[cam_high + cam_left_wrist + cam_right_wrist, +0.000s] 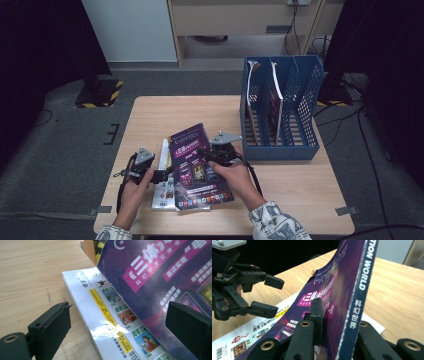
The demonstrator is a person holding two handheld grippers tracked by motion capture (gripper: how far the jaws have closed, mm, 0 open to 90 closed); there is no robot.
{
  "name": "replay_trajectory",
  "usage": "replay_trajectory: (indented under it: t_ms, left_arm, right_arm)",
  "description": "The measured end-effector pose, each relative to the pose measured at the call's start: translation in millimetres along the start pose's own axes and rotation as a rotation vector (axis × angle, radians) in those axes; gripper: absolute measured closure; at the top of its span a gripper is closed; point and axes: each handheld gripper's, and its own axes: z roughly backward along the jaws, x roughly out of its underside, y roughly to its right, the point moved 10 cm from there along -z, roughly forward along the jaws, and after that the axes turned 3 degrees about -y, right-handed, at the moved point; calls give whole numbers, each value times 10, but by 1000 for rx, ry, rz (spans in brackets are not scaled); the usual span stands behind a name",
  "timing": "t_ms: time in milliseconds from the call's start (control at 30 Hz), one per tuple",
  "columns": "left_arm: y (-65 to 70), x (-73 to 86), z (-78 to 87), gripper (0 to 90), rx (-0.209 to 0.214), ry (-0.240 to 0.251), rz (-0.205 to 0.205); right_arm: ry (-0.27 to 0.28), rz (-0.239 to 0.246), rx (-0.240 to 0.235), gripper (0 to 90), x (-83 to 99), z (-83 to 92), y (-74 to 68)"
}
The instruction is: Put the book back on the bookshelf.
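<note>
A: High view first. We see the right claw (209, 154) at the right edge of the glossy purple magazine (196, 167), which lies in the middle of the light wooden table (150, 112). The left claw (165, 176) sits just beside the magazine's left edge, over the white magazine (164, 192) underneath. A blue perforated plastic file rack (280, 107) stands at the table's right, well apart.

B: Left gripper view. We find the left claw (125, 327) with its jaws wide apart, gripping nothing; the white magazine (110, 315) lies flat between them, and the purple magazine (155, 277) rises above it, tilted.

A: Right gripper view. We note the right claw (334, 322) clamped on the purple magazine (337, 287) at its spine, one edge lifted off the table (392, 287). The left claw (270, 295) stands open farther off.
</note>
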Motion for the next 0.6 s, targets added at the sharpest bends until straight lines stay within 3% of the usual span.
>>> replay_trajectory:
  t_ms: [200, 467, 600]
  left_arm:
    - [26, -10, -12, 67, 12, 6, 2]
    - [-41, -1, -14, 84, -32, 21, -14]
    - [1, -23, -7, 68, 2, 33, 8]
  right_arm:
    - [10, 5, 7, 789, -21, 14, 2]
    - [56, 46, 46, 795, -123, 71, 16]
    - [87, 61, 60, 798, -190, 109, -4]
